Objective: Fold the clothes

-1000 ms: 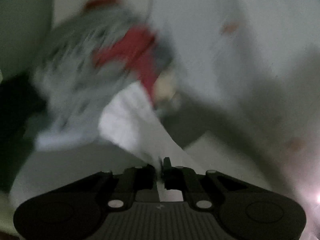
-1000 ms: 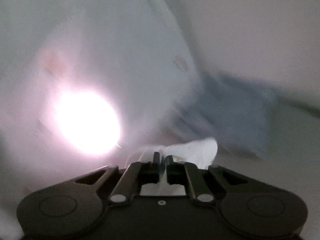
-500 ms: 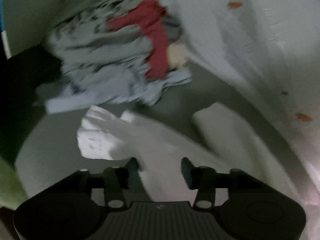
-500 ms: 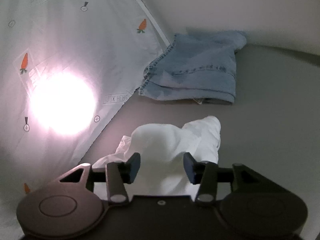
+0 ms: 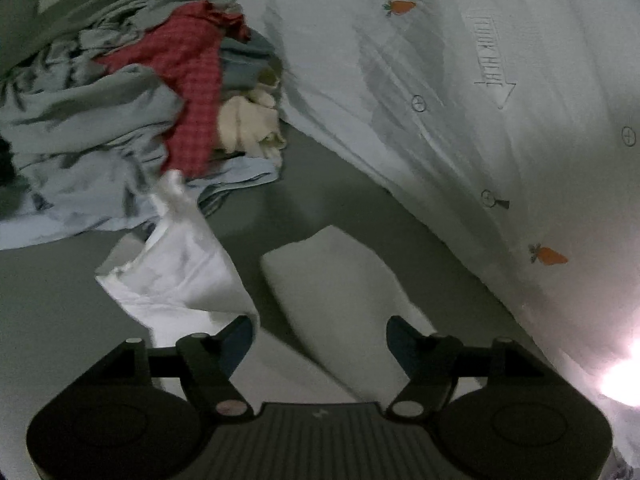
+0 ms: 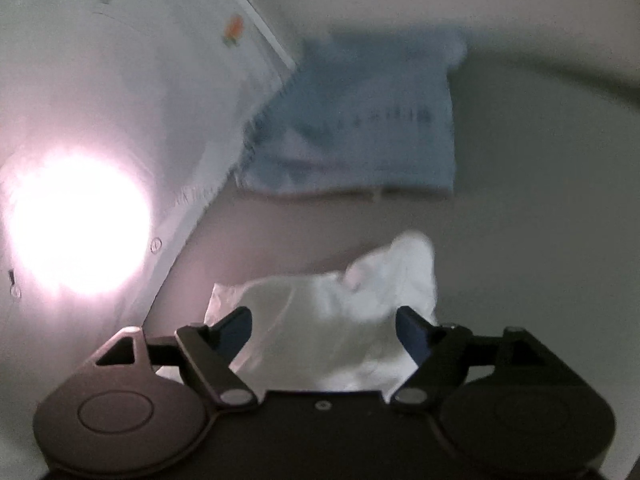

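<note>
We hold the left claw (image 5: 320,338) with its jaws spread wide and nothing between them, above a grey surface (image 5: 60,312). Just ahead of it lies a white garment (image 5: 180,280): one crumpled part rises beside the left finger, and a flatter, folded part (image 5: 340,280) lies between the fingers. Farther back on the left sits a heap of unfolded clothes (image 5: 100,120), grey and pale blue, with a red checked piece (image 5: 192,80) and a cream piece (image 5: 248,124) on it. To the right hangs a white sheet (image 5: 460,100) printed with small carrots. We hold the right claw (image 6: 324,326) equally wide open and empty, poised over the same white garment (image 6: 332,320), which lies bunched on the surface (image 6: 540,240) between and beyond its fingers. Behind it rest folded blue jeans (image 6: 360,132), blurred, touching the sheet's edge. A bright light (image 6: 80,224) glares through the sheet (image 6: 140,60) at left.
</note>
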A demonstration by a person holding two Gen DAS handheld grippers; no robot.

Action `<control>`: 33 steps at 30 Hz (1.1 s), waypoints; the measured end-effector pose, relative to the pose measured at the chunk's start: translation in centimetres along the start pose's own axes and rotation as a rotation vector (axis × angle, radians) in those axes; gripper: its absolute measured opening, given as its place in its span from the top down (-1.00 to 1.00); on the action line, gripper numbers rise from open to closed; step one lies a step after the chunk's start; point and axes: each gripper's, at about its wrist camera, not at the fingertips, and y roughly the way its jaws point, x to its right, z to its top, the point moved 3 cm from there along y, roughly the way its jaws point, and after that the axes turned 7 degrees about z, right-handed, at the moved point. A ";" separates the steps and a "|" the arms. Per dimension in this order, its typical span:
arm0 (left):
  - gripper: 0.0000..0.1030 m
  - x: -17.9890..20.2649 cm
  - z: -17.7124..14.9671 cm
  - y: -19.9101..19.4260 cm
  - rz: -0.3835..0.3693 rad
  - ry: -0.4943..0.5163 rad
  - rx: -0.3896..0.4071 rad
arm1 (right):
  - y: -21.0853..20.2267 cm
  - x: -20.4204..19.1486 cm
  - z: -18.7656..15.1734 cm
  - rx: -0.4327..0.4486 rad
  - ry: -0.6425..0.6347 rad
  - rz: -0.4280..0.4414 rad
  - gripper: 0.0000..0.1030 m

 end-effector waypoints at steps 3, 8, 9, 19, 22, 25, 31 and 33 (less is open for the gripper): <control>-0.53 2.7 0.2 2.8 -0.073 0.017 -0.074 | 2.1 0.9 0.2 -0.052 0.090 0.005 -0.55; -0.55 7.5 -0.2 9.0 -0.158 0.042 -0.236 | 5.4 3.2 -0.1 -0.178 0.257 0.003 -0.27; -0.55 8.2 -0.3 10.2 -0.153 0.048 -0.256 | 5.7 3.8 -0.5 -0.189 0.302 0.019 -0.18; 0.92 9.8 -0.7 17.2 -0.035 -0.015 -0.384 | 3.4 4.4 -2.5 -0.010 0.461 0.272 0.82; 0.96 10.5 0.8 16.4 -0.072 -0.034 -0.349 | 3.2 1.4 -0.6 0.029 0.407 0.362 0.86; 0.97 12.4 4.2 14.8 -0.108 -0.023 -0.272 | 3.8 -3.6 2.5 0.055 0.306 0.470 0.87; 0.97 16.3 15.3 6.5 -0.261 -0.051 0.001 | 3.4 -17.4 8.5 0.074 0.201 0.785 0.88; 0.97 16.9 19.0 1.8 -0.324 -0.064 0.108 | 1.1 -21.7 9.9 0.109 0.149 0.905 0.88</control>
